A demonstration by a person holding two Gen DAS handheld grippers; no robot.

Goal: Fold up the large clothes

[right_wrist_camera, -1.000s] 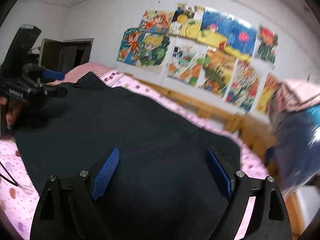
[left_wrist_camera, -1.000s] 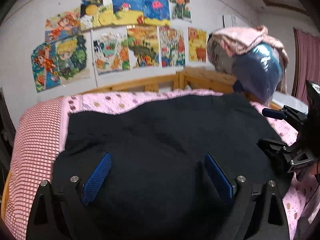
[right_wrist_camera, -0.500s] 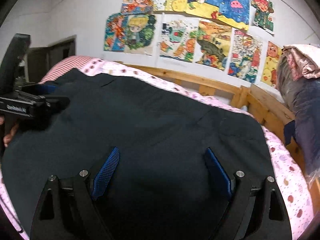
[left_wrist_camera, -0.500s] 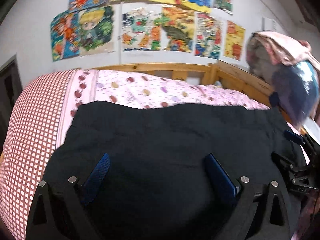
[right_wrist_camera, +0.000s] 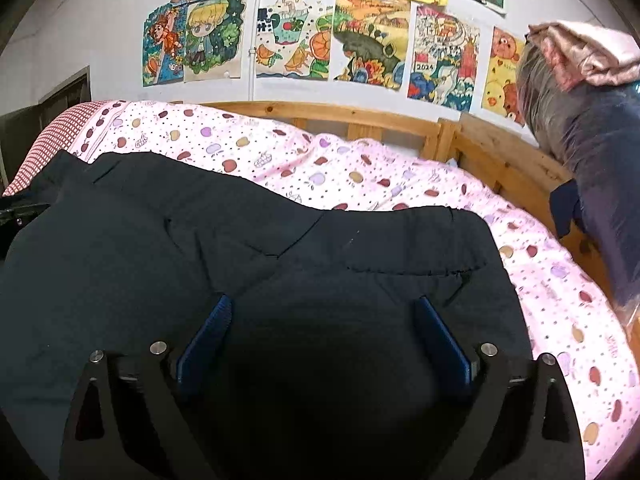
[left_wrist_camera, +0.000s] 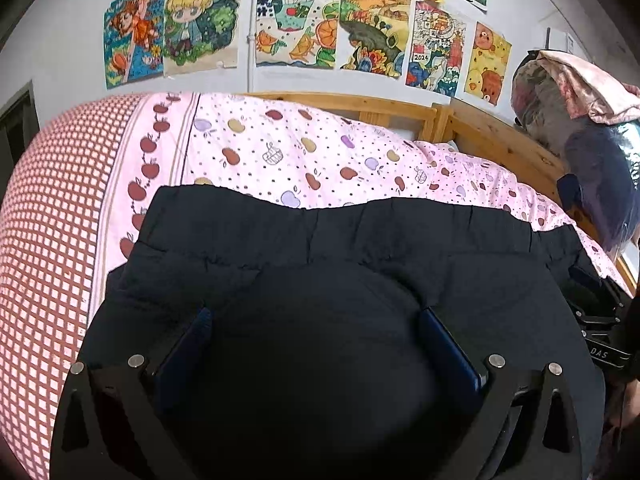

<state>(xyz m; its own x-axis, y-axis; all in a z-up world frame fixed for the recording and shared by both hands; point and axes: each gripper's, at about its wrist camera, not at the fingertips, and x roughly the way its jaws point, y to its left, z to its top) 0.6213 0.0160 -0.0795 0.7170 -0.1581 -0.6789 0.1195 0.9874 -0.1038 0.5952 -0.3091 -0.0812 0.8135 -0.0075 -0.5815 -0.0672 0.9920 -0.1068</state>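
Bare sheet [left_wrist_camera: 320, 152] lies open past the trousers [left_wrist_camera: 320, 264]; headboard [right_wrist_camera: 360, 116] and bagged bundle [right_wrist_camera: 592, 132] block the upper right.

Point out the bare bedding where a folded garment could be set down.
Free: the pink apple-print sheet between the black garment's waistband and the wooden bed frame, and the sheet strip right of the garment in the right wrist view. Crowded: the bagged bundle leaning at the frame's right end.

The left hand-held gripper [left_wrist_camera: 316, 320] fills the lower middle of its view, tilted downward, jaws opening with nothing clamped between them. The right hand-held gripper [right_wrist_camera: 322, 312] sits likewise at lower centre of its own frame, jaws opening, unclamped.
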